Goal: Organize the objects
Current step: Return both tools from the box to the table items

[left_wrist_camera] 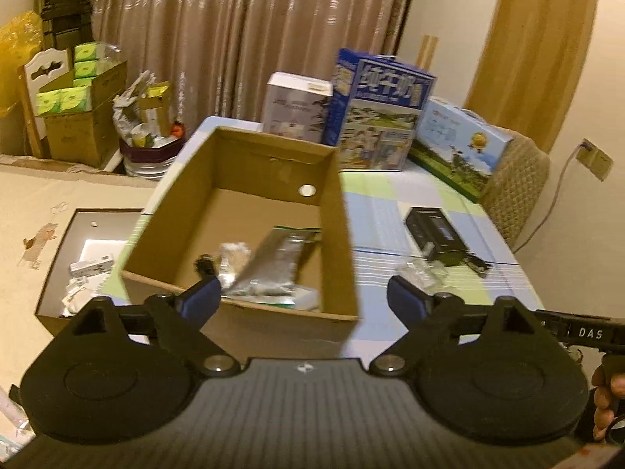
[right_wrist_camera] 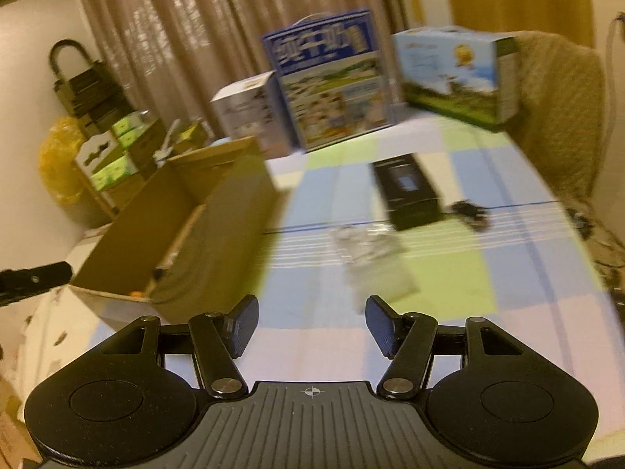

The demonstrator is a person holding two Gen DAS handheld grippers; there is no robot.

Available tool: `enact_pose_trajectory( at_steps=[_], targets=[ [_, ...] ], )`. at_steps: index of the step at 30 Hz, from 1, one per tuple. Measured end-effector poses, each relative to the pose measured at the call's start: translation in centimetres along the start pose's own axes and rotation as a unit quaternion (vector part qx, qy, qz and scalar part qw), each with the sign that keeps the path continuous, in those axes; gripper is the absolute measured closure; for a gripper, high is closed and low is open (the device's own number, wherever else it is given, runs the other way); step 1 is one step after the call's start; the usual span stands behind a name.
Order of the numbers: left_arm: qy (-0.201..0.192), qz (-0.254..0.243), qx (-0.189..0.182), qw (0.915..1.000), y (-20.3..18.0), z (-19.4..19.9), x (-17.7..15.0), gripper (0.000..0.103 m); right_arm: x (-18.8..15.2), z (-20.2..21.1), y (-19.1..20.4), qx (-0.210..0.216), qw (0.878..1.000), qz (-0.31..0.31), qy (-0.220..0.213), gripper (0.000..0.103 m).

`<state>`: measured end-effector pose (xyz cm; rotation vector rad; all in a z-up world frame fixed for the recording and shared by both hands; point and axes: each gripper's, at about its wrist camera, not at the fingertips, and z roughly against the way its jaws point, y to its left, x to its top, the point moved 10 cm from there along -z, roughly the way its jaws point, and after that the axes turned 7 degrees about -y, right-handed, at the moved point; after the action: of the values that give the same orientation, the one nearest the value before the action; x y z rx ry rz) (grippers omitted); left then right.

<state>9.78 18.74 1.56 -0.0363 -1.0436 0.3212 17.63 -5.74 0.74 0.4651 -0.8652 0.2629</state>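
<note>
A: Two grippers, both spread wide with nothing between the pads. The left gripper (left_wrist_camera: pixel 300 293) hangs over the near rim of the cardboard box (left_wrist_camera: pixel 336 211); the right gripper (right_wrist_camera: pixel 311 322) is above the checked cloth of the counter (right_wrist_camera: pixel 508 273).

B: Where are the things to sort?

A: Some lie in the cardboard box already: a silver foil pouch (left_wrist_camera: pixel 273 262) leaning with its long axis running up toward the far right corner, and a small crumpled clear packet (left_wrist_camera: pixel 234 256) beside it. On the counter, to the right of the box, lies a black box (right_wrist_camera: pixel 408 191), its long axis pointing away from the right gripper toward the cartons at the back. A clear plastic bag (right_wrist_camera: pixel 371 258) lies just in front of it, and a small black object (right_wrist_camera: pixel 468 211), too blurred to tell, sits at its right.

B: Any writing?

A: The tall blue carton (left_wrist_camera: pixel 384 113) at the back carries large Chinese characters, blurred; they seem to name milk. A light blue carton (left_wrist_camera: pixel 457 144) lies on its side to the right, a white carton (left_wrist_camera: pixel 295 105) to the left; their print is too small. The letters "DAS" show on a black bar (left_wrist_camera: pixel 582 332) at the right edge of the left wrist view.
</note>
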Motion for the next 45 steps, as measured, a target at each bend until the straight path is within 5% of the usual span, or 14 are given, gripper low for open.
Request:
enact_pose_trajectory(
  at_steps=[14,45],
  targets=[
    [0.023,-0.045,-0.055,0.9972,-9.8,-0.8,-2.6,0.001,-1.6,5.3,-6.7,-0.042,0.999,-0.026,-0.015,0.045],
    [0.074,-0.053,-0.062,0.9940,-12.1,-3.8,-6.5,0.001,-3.3,4.1,-7.8,-0.046,0.999,-0.005,0.008,0.045]
  ],
)
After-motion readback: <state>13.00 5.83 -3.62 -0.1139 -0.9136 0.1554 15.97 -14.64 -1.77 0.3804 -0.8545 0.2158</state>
